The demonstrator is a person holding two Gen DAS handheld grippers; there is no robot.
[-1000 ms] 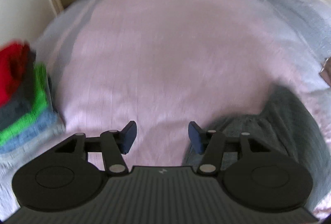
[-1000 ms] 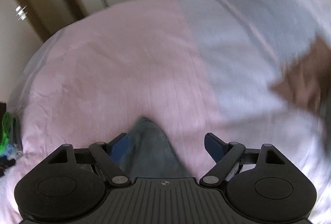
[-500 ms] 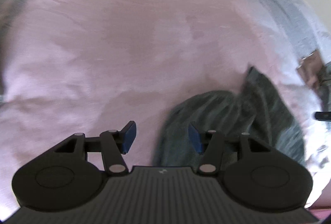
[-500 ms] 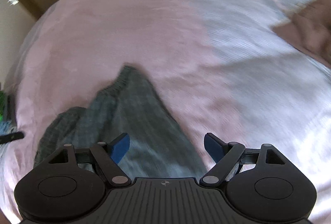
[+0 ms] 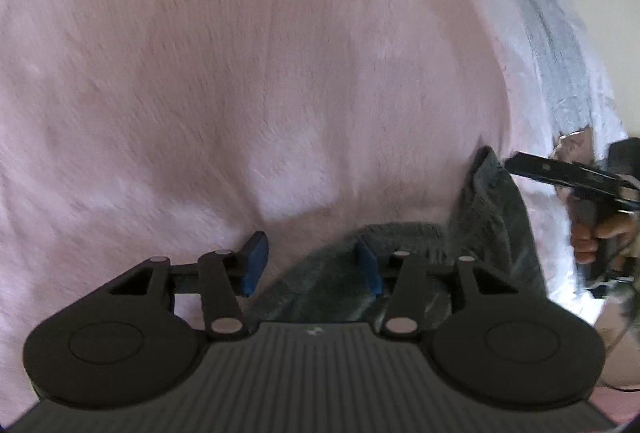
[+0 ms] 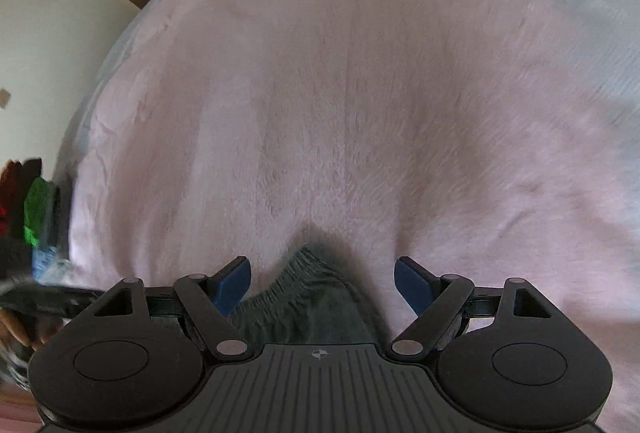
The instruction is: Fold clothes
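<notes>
two grippers come down over one dark grey garment [image 5: 492, 229] lying crumpled on the pink bedspread [image 5: 280, 73]. the left gripper [image 5: 310, 265] has its blue pads apart, and its jaws have just been closing; the near left edge of the cloth lies between them, not visibly pinched. from here the garment runs up and to the right, its long axis ending in a ribbed, pointed corner beside the right-hand tool, so i judge each hand nearest its own end. in the right wrist view, the right gripper [image 6: 322, 287] also stands open, jaws just narrowing, with that ribbed corner [image 6: 308, 273] poking up between the pads, untouched. the fabric looks soft, limp and knitted; the bedspread is fuzzy. a stack of folded clothes [image 6: 38, 209] sits far left.
</notes>
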